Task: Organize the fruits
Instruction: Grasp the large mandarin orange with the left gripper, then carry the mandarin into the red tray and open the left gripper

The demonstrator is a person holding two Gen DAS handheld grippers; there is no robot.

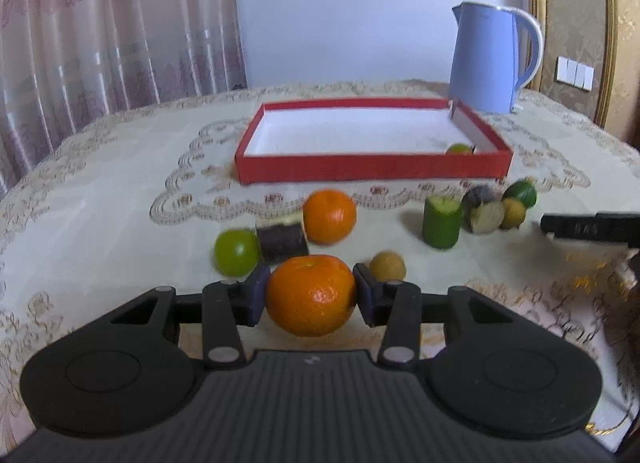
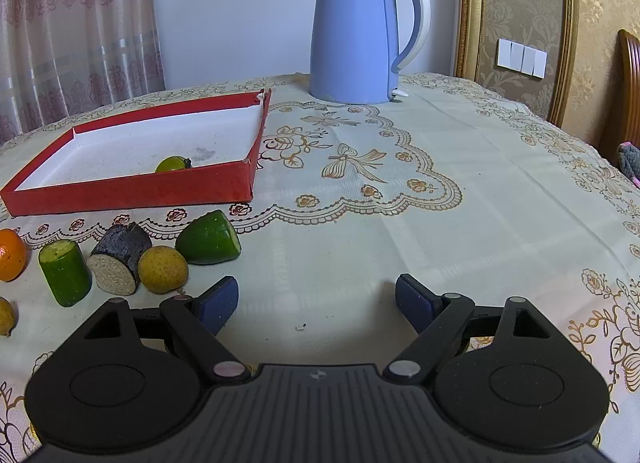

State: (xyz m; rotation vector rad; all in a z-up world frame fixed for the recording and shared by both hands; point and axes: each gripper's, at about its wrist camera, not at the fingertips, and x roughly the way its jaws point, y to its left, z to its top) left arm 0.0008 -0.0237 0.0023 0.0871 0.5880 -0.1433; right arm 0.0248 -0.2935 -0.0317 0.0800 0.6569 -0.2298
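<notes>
My counter (image 2: 460, 255), under an embroidered cloth, carries a red tray (image 2: 132, 191) far left, blue kettle (image 2: 352, 35) far, and cut fruits (image 2: 208, 239) near left.

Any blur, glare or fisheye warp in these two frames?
Left wrist: red tray, kettle and far fruit are smeared, while the orange gripped in the left claw stays crisp; the table edge bows. Right wrist: sharp throughout, the open right claw casts a soft shadow on the cloth, slight sheen on the kettle, edges curved.
</notes>
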